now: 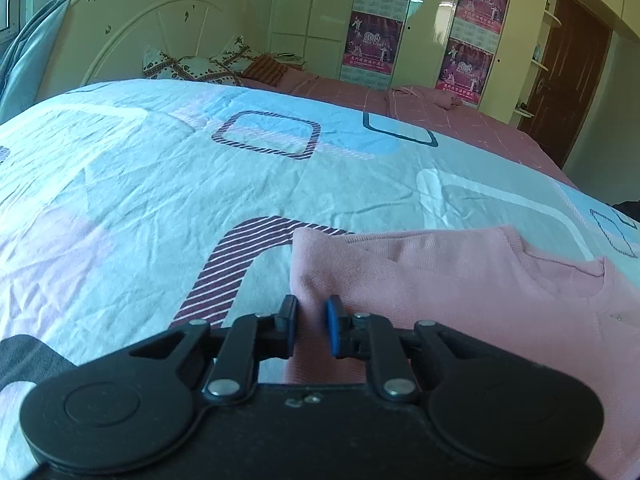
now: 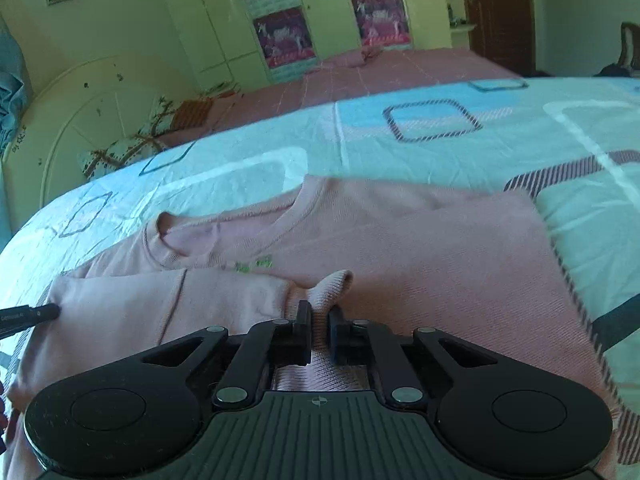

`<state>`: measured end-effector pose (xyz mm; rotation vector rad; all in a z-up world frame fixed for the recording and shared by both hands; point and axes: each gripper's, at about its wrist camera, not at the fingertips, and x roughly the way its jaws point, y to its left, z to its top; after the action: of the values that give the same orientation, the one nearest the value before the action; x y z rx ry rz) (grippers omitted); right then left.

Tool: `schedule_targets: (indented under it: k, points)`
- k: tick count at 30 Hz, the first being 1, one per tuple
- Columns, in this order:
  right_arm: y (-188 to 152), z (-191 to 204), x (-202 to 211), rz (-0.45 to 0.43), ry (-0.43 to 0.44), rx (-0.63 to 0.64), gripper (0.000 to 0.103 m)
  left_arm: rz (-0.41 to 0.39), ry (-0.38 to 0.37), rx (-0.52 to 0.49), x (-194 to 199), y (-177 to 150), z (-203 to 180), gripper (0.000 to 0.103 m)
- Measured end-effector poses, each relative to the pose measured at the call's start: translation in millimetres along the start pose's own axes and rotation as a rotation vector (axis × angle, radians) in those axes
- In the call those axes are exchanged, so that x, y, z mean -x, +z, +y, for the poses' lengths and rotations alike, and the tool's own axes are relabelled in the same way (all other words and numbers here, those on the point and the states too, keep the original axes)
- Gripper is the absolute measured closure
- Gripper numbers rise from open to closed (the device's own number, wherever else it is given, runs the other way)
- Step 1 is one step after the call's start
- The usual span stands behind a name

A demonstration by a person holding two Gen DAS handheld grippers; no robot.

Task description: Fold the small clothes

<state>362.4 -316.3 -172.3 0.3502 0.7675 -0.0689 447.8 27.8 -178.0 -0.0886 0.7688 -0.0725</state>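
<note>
A small pink sweater (image 1: 460, 292) lies on the patterned bedspread (image 1: 200, 184), its neckline at the right of the left wrist view. My left gripper (image 1: 311, 312) is shut on a fold at the sweater's left edge. In the right wrist view the pink sweater (image 2: 400, 240) lies flat with one sleeve folded over its body. My right gripper (image 2: 319, 320) is shut on the ribbed cuff (image 2: 334, 286) of that sleeve, which sticks up between the fingers. The left gripper's tip (image 2: 44, 312) touches the sweater at the far left.
The light blue and pink bedspread (image 2: 440, 140) covers the near bed. A pink sheet (image 1: 460, 120) lies beyond it. Pillows (image 1: 192, 66) rest at the white headboard (image 1: 152, 24). Wardrobes with posters (image 1: 372, 20) and a brown door (image 1: 568, 80) stand behind.
</note>
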Motion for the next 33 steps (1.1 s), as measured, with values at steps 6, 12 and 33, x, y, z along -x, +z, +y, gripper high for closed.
schedule_targets:
  k: [6, 12, 33]
  points:
    - [-4.7, -7.1, -12.9, 0.033, -0.055, 0.032, 0.097, -0.012, 0.048, -0.058, 0.0, 1.4, -10.5, 0.085]
    - [6.3, -2.1, 14.6, -0.074, -0.05, 0.032, 0.092, -0.033, 0.062, -0.086, 20.4, 2.9, -18.2, 0.073]
    - [-14.7, 36.4, 10.4, 0.055, 0.027, 0.154, 0.064, 0.039, -0.025, -0.217, 47.1, -40.2, -97.4, 0.045]
